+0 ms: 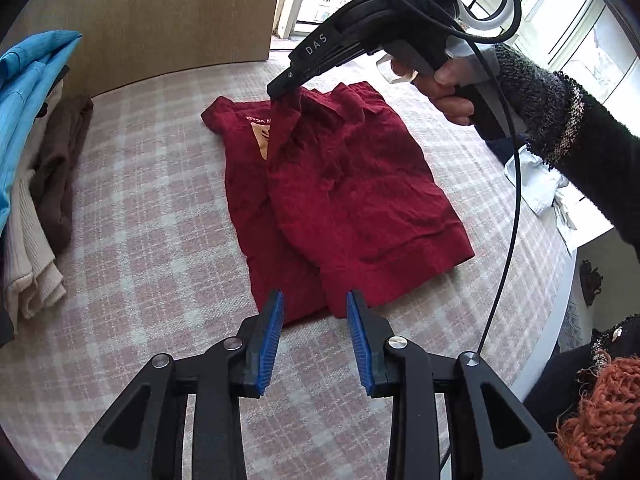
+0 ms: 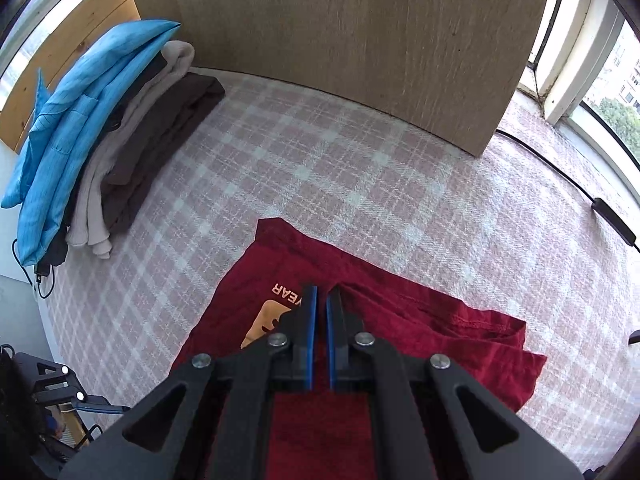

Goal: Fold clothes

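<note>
Blue pads of my left claw (image 1: 315,311) sit closest, spread wide with nothing between them, hovering just over the near hem of the red shirt (image 1: 352,200). Ahead of that claw the shirt lies on the plaid cloth (image 1: 140,208), one side already folded over the middle so the orange print (image 1: 262,140) is half covered. Beyond it my right claw (image 1: 280,90) has a pinch of red fabric at the far edge of the shirt, lifted slightly off the cloth; from its own camera the right claw (image 2: 322,300) shows its pads drawn narrow with fabric at the tips, right beside the print. Off to the left of both claws sits the pile (image 2: 120,132) of folded clothes, a blue shirt (image 2: 80,112) on top, against the wooden panel (image 2: 340,40). My worry: the right grip looks thin, so pulling across could let the fabric slip and drop the fold crooked. With my left claw not pinning the hem, the whole shirt may drag along the cloth and undo the fold already made.
</note>
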